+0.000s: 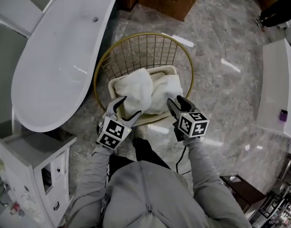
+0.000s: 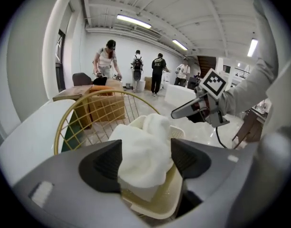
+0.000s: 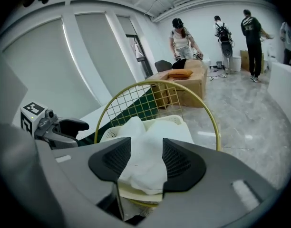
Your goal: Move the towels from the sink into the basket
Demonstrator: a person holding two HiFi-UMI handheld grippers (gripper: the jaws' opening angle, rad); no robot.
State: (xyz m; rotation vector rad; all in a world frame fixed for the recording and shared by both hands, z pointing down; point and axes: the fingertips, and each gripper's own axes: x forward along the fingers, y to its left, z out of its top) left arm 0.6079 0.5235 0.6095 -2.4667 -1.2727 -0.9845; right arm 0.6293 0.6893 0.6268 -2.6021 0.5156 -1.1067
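**A:** White enamel at the far left is just the bathtub (image 1: 60, 65), right? So where do the towels (image 1: 146, 90) stand?

**B:** They lie in the cream tray (image 1: 172, 69), which sits inside the gold wire basket (image 1: 136, 34) just right of the tub. I'd judge this load delivered.

**A:** And the left gripper (image 1: 126, 109)?

**B:** It is down at the near left edge of the bundle. Its jaws are spread, and the raised hump of cloth lies between them without being pinched, as far as its own view shows.

**A:** How does the bundle lie?

**B:** It is crumpled, so it has no real front. Its long axis runs side to side across the tray, bulging high on the left and flatter on the right.

**A:** And the right gripper (image 1: 178, 103)?

**B:** It is at the near right edge, jaws also apart, with a fold of towel between them. The pads don't seem to be pressing on it.

**A:** What's left to do?

**B:** Probably just pulling both grippers clear. No sink basin shows in any view, so I can't tell whether more towels wait there.
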